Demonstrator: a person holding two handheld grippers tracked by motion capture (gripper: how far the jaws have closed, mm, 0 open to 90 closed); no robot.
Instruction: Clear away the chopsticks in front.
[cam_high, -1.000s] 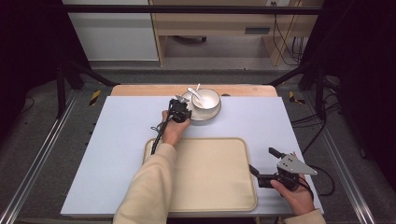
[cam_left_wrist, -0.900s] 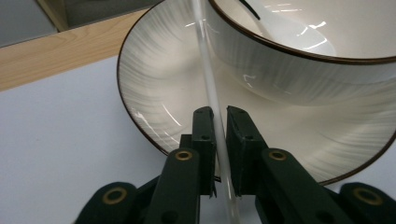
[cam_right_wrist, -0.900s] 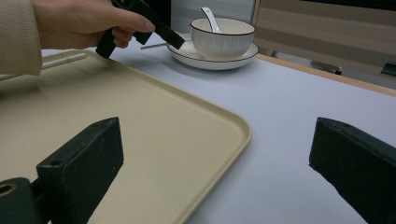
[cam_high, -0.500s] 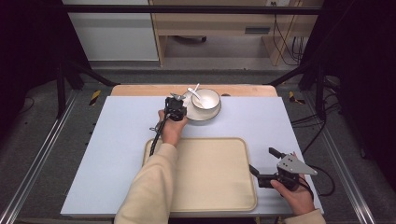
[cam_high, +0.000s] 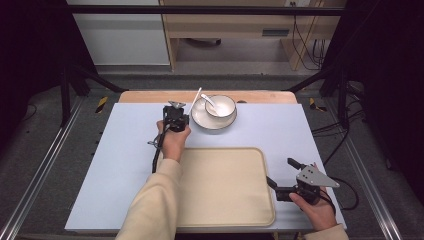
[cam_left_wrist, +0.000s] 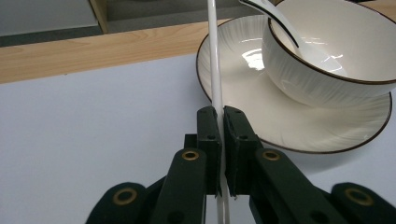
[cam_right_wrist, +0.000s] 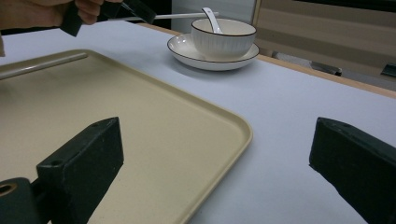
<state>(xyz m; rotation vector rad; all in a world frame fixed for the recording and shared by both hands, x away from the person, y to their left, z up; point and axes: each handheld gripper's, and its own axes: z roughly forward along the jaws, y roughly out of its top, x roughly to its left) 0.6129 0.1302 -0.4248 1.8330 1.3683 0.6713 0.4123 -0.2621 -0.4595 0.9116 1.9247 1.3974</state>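
Left gripper (cam_high: 176, 116) jaws clamp a white chopstick (cam_left_wrist: 214, 70), lifted beside the plate (cam_left_wrist: 289, 135). Right gripper (cam_high: 280, 176) jaws wide, idle by tray (cam_high: 220, 195). Next: carry chopstick to tray, release.

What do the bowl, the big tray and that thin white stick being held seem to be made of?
The bowl looks like glazed ceramic: glossy white, fine ribbing, dark rim line, bright reflections. The tray seems to be matte plastic: even beige, rounded moulded rim, hardly any shine. The white stick, clamped in the left gripper, is smooth and glossy, probably plastic or ceramic; the look leaves that open.
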